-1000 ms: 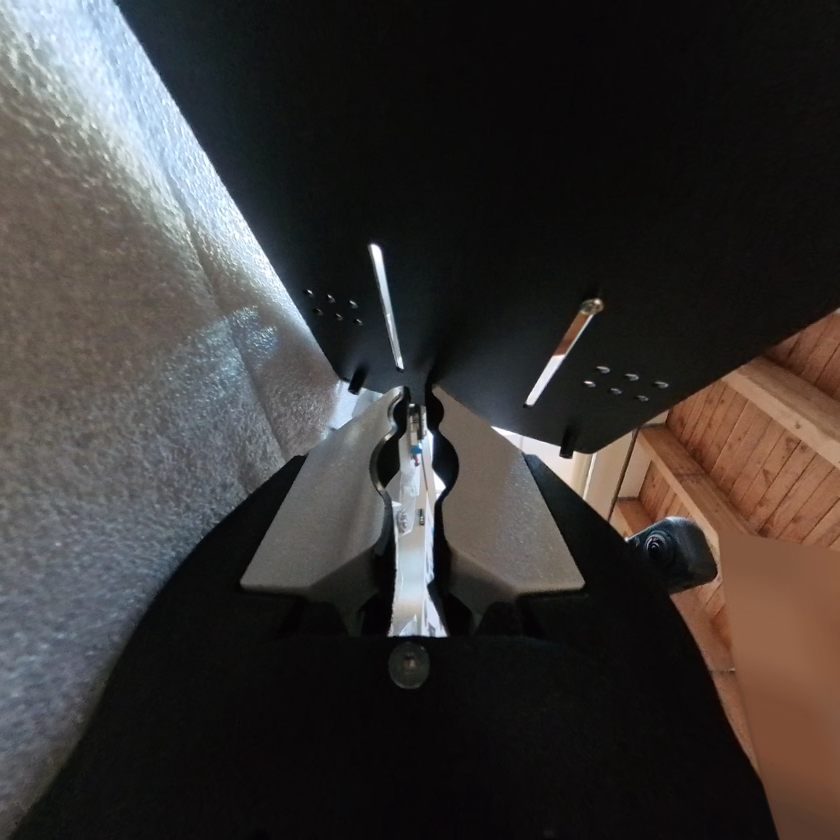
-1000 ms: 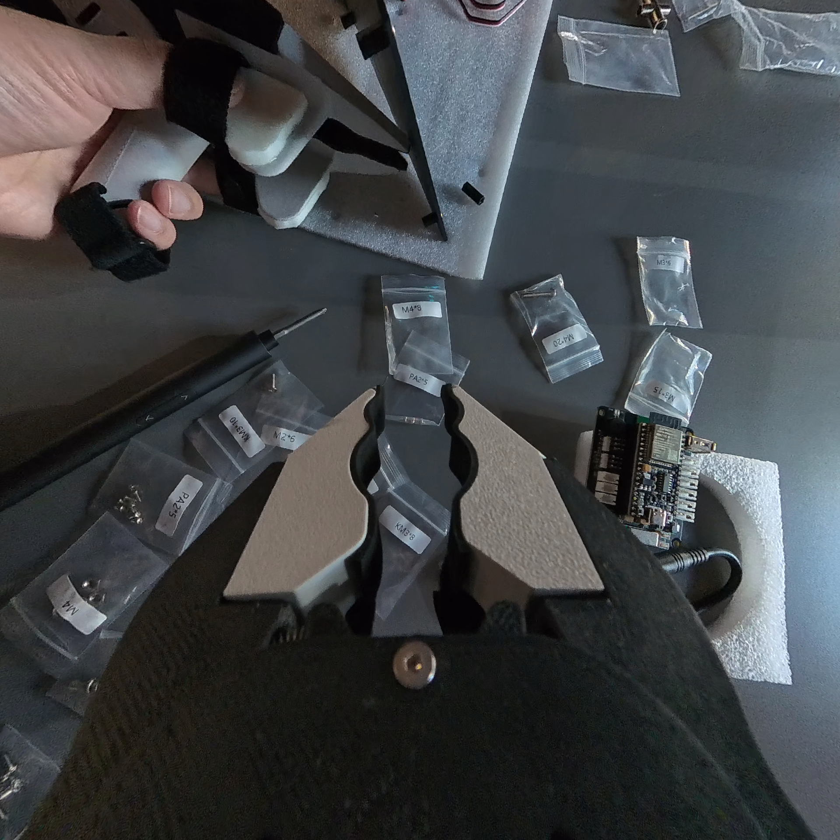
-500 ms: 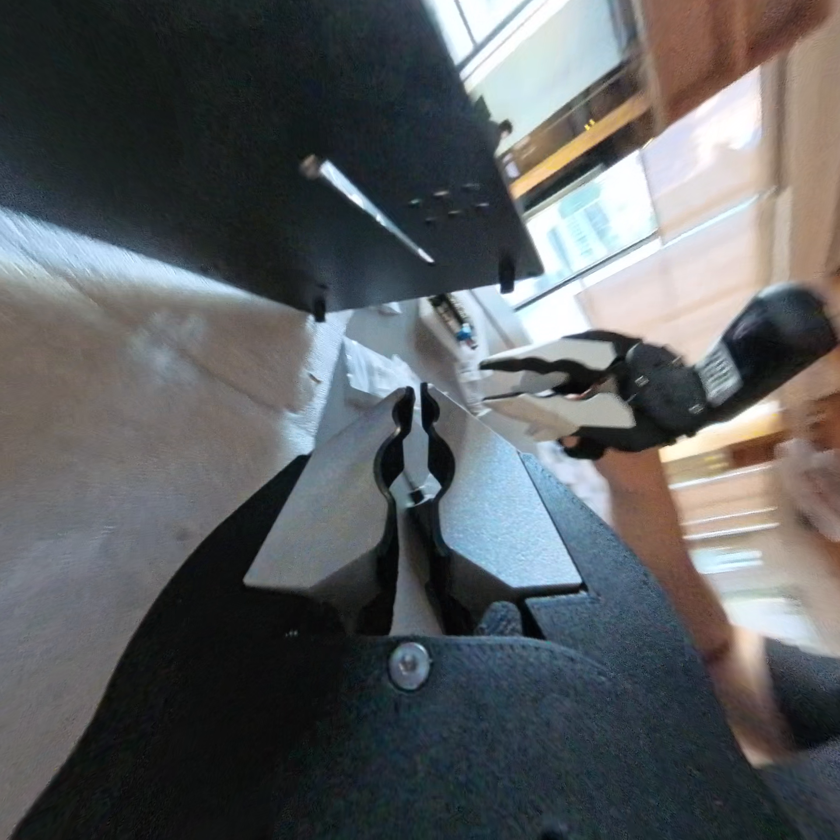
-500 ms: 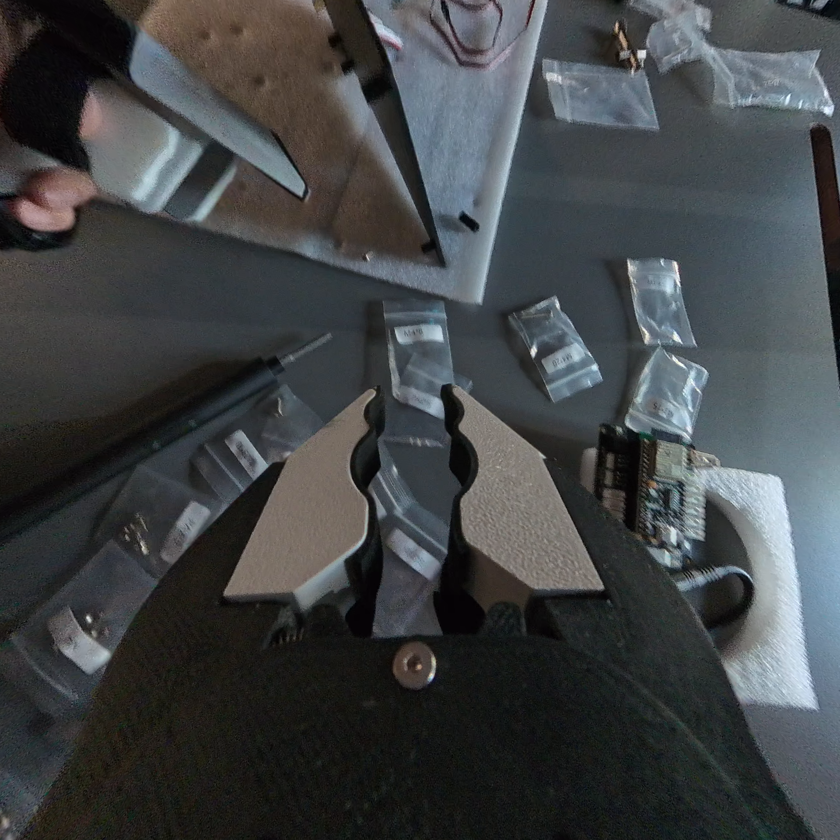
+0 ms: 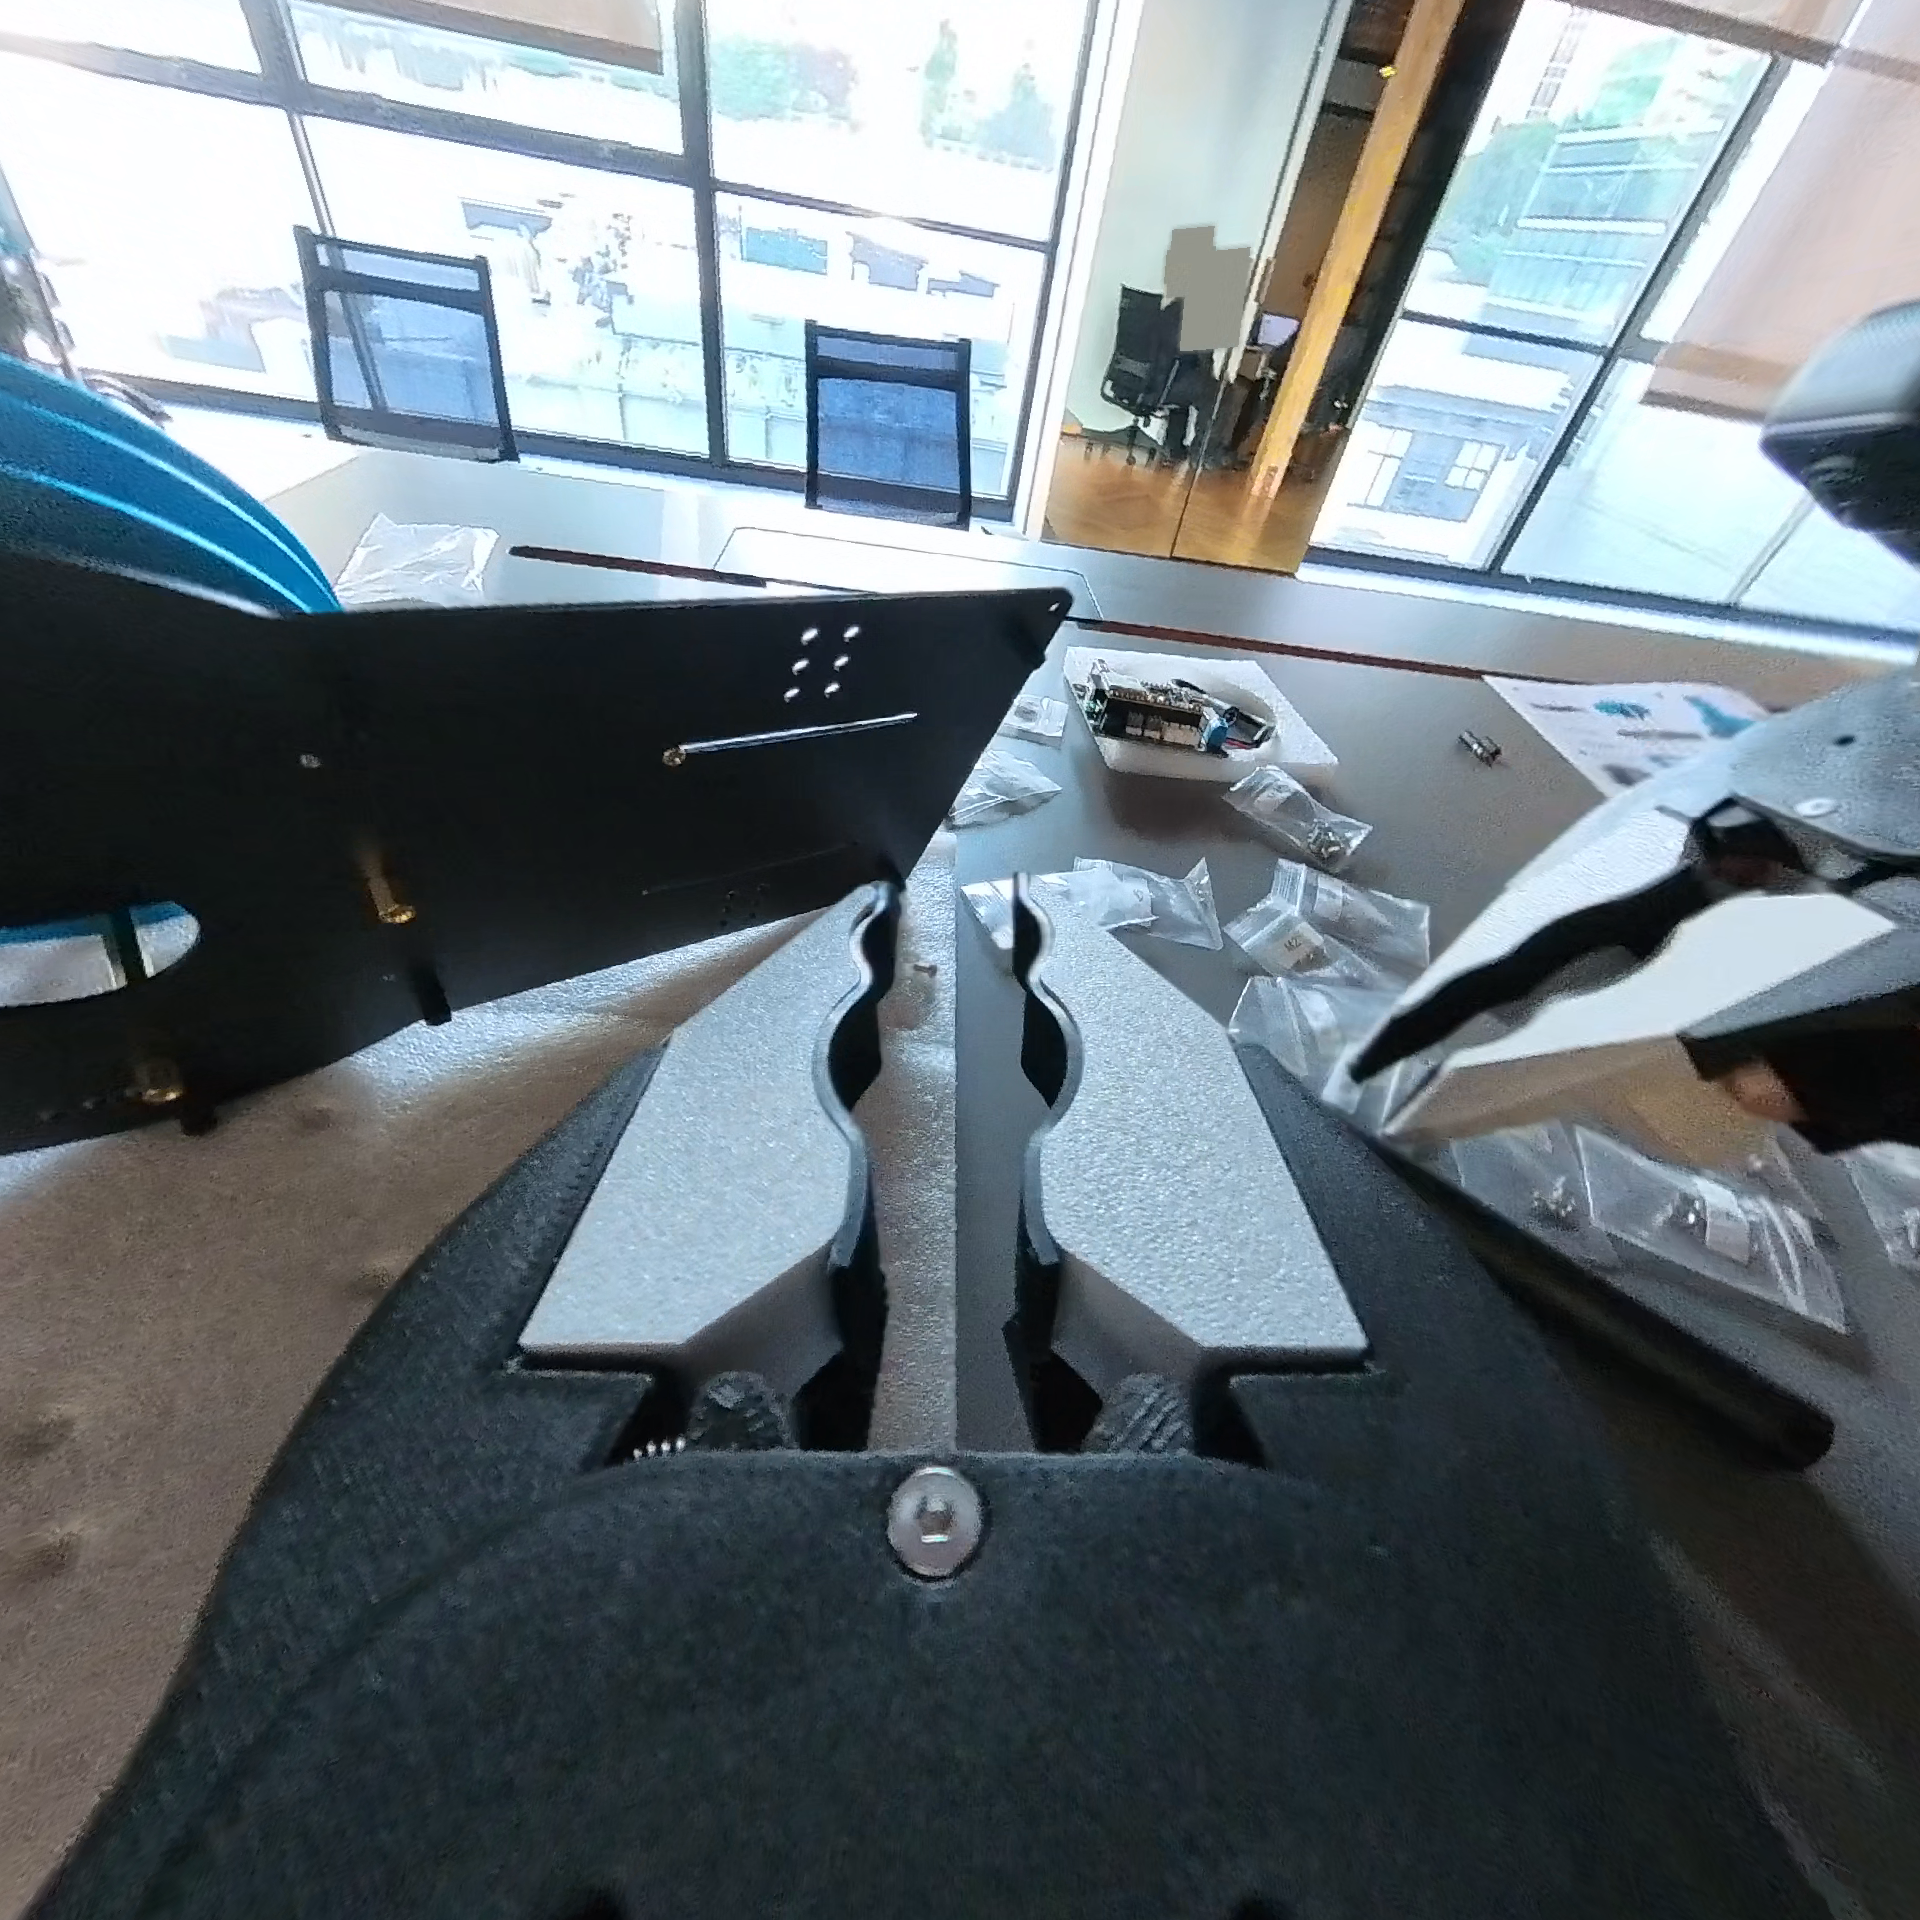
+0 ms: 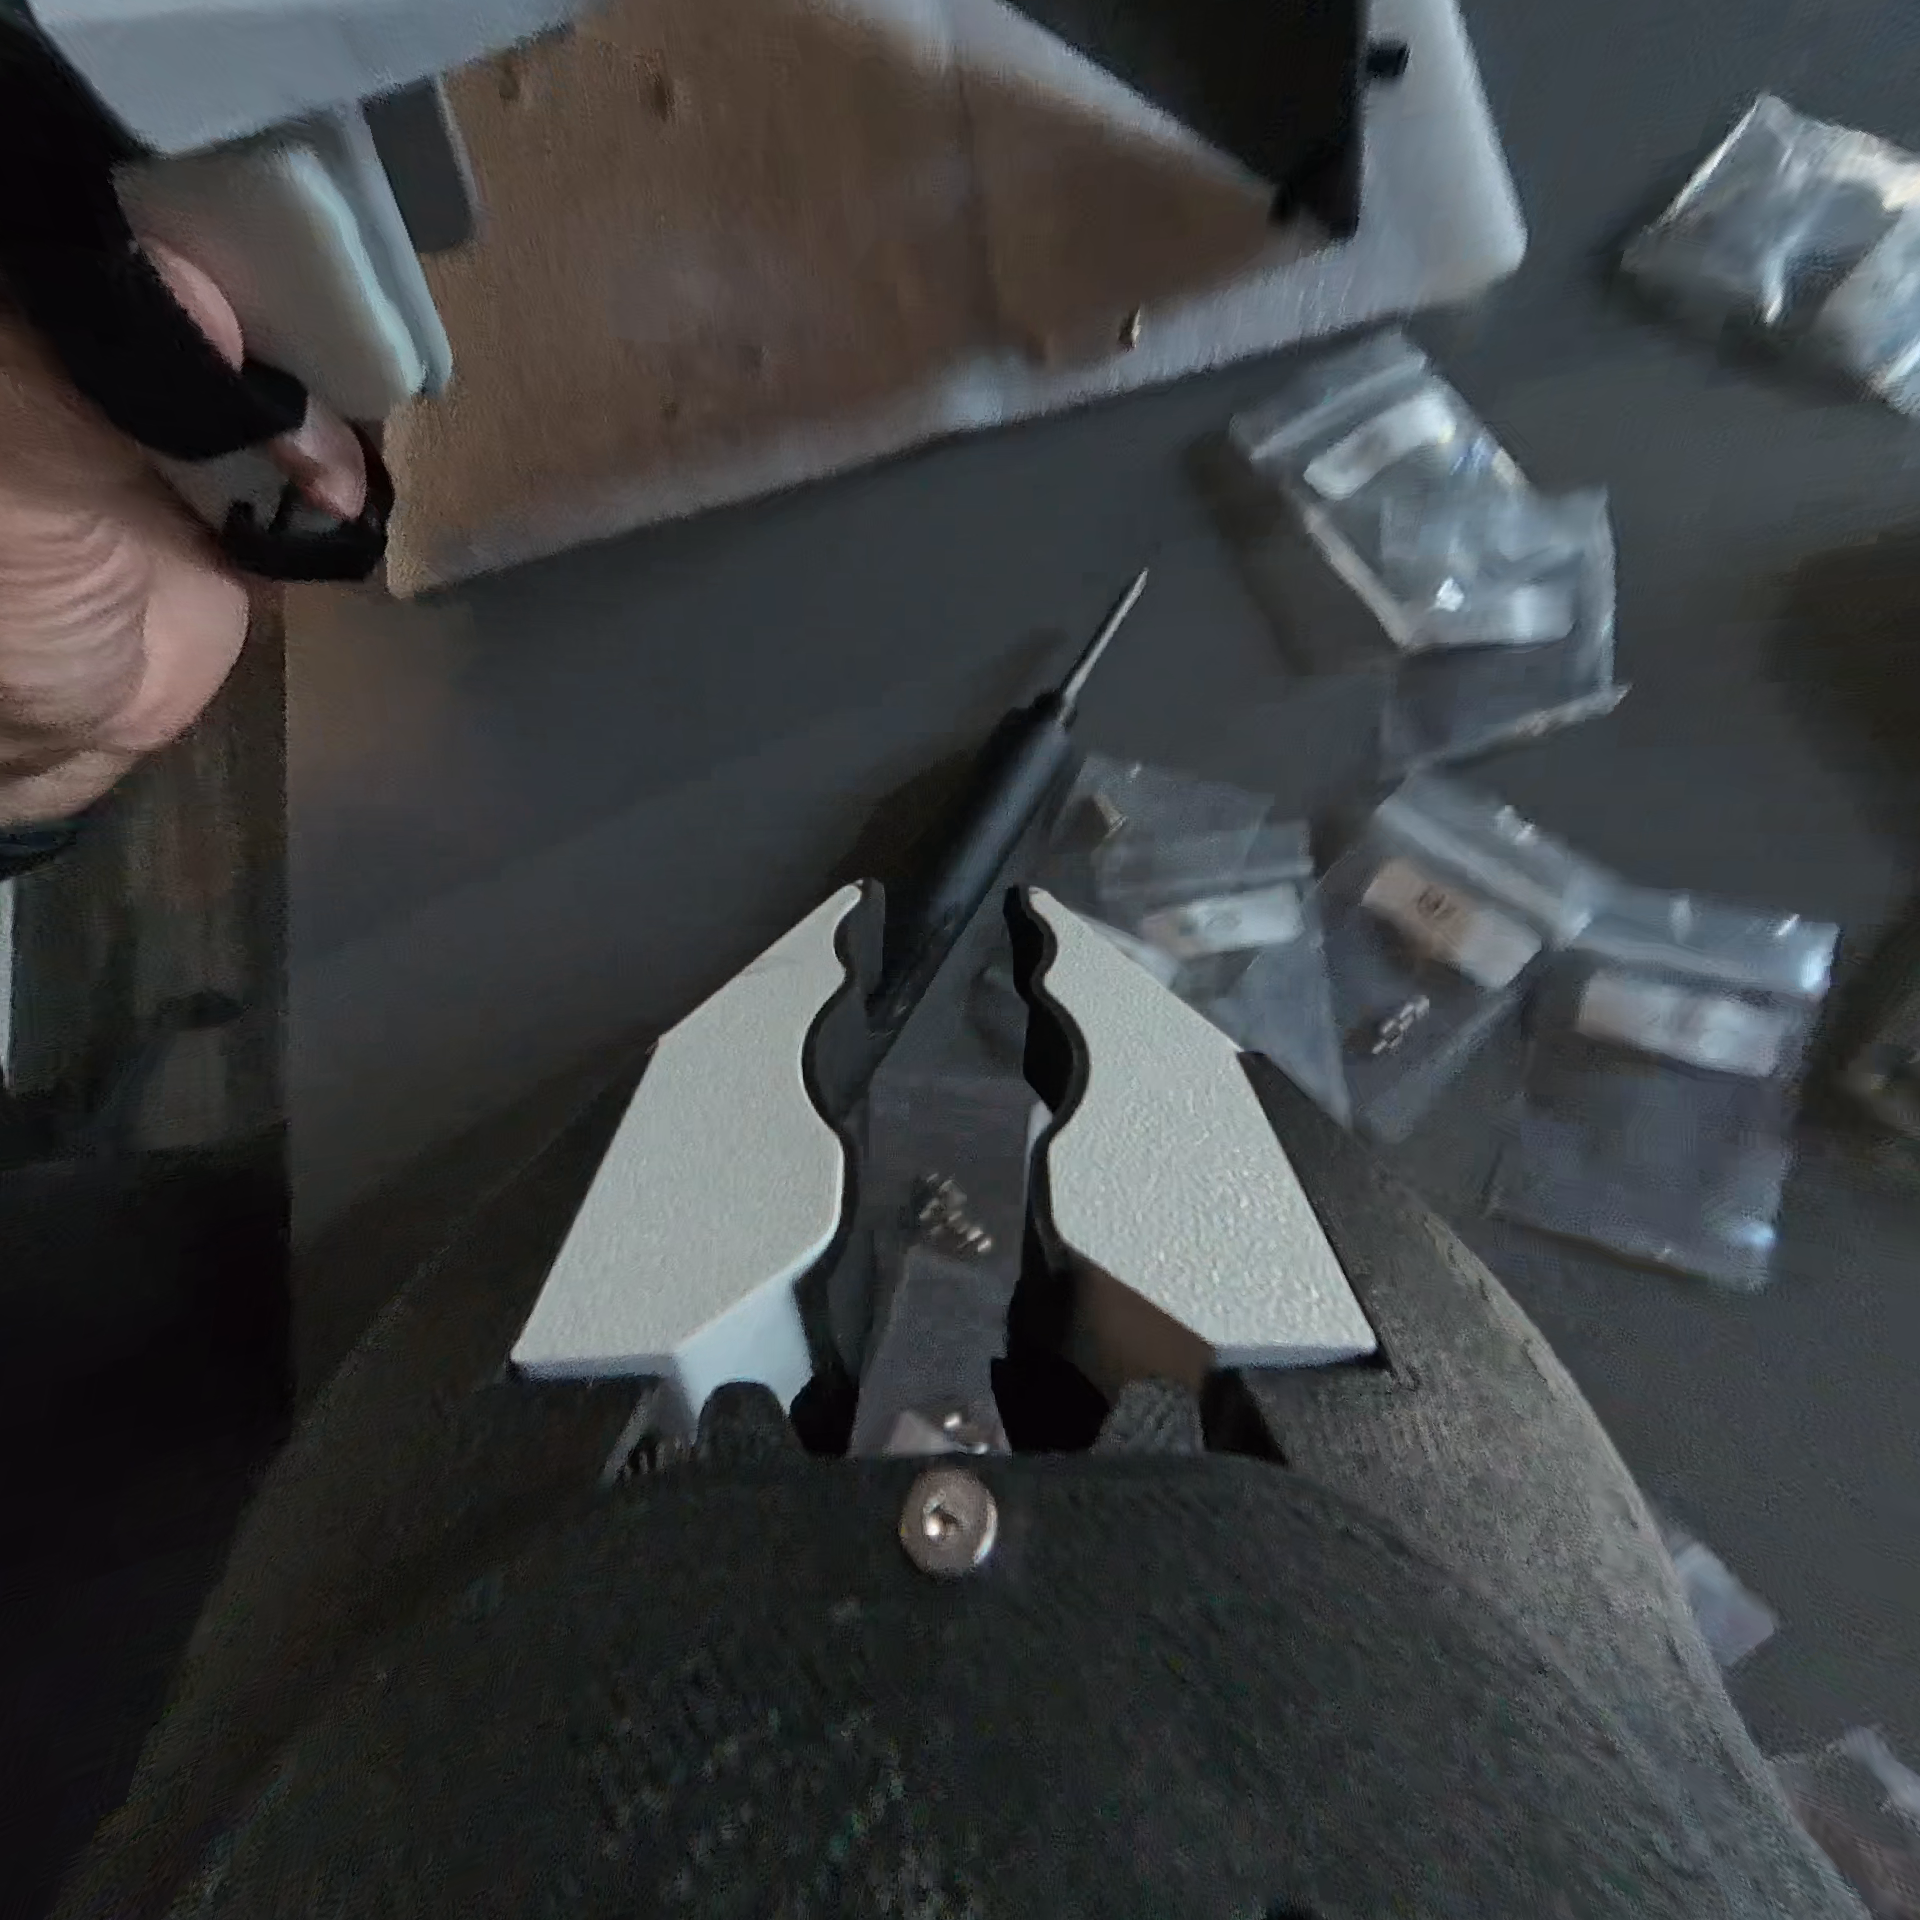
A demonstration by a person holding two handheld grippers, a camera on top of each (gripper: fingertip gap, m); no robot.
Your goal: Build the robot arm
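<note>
My left gripper (image 5: 953, 894) is open and empty, low over a grey foam sheet (image 5: 260, 1299). A black metal plate (image 5: 520, 779) with holes and slots stands tilted over the foam, its near corner just beside my left fingertip. My right gripper (image 6: 942, 896) is open over the dark table. A black screwdriver (image 6: 1013, 800) lies on the table and runs through the gap between its jaws; I cannot tell whether they touch it. The right gripper also shows in the left wrist view (image 5: 1382, 1070), low over small bags. The view is blurred.
Several small clear bags of screws (image 6: 1455, 935) lie right of the screwdriver and across the table (image 5: 1143, 904). A circuit board on white foam (image 5: 1174, 717) sits farther back. A hand (image 6: 83, 603) holds the left gripper at the upper left. A blue object (image 5: 156, 499) is behind the plate. Tip to tip, the grippers are about 15 centimeters apart.
My left gripper has opened wider and swung out from under the black plate to face across the table. My right gripper has moved left and lower, from the bags to over the screwdriver.
</note>
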